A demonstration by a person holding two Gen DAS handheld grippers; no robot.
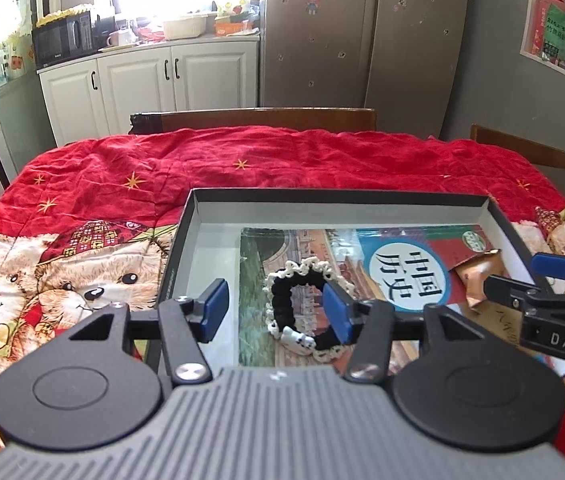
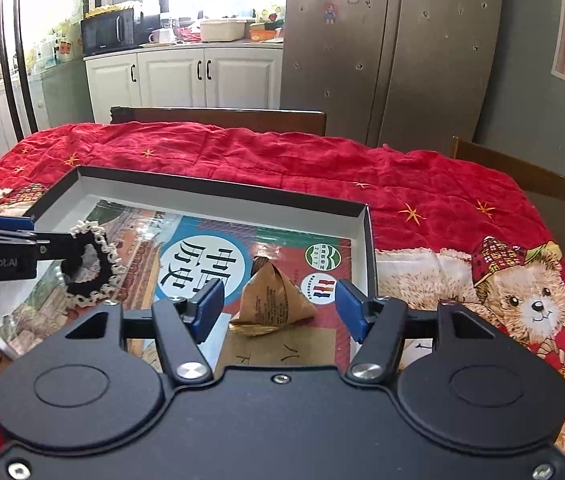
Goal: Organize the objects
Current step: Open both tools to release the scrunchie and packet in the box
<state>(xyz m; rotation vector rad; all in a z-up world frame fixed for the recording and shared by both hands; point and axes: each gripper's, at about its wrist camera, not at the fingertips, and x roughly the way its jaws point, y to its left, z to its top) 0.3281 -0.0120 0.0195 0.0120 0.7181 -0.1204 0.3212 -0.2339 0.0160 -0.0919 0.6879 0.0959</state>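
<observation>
My left fingers (image 1: 276, 310) are spread wide, the hair tie (image 1: 300, 308) lying between them at frame centre on the book (image 1: 398, 276). My right fingers (image 2: 278, 306) are spread too, around the brown packet (image 2: 272, 300) on that book, inside the box (image 2: 218, 194) on the red-covered surface (image 2: 362, 172).

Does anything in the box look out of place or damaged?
Nothing looks damaged. In the box, the book lies flat, upside down to both cameras, with the scrunchie and the crumpled brown packet on top. The red tablecloth is wrinkled.
</observation>
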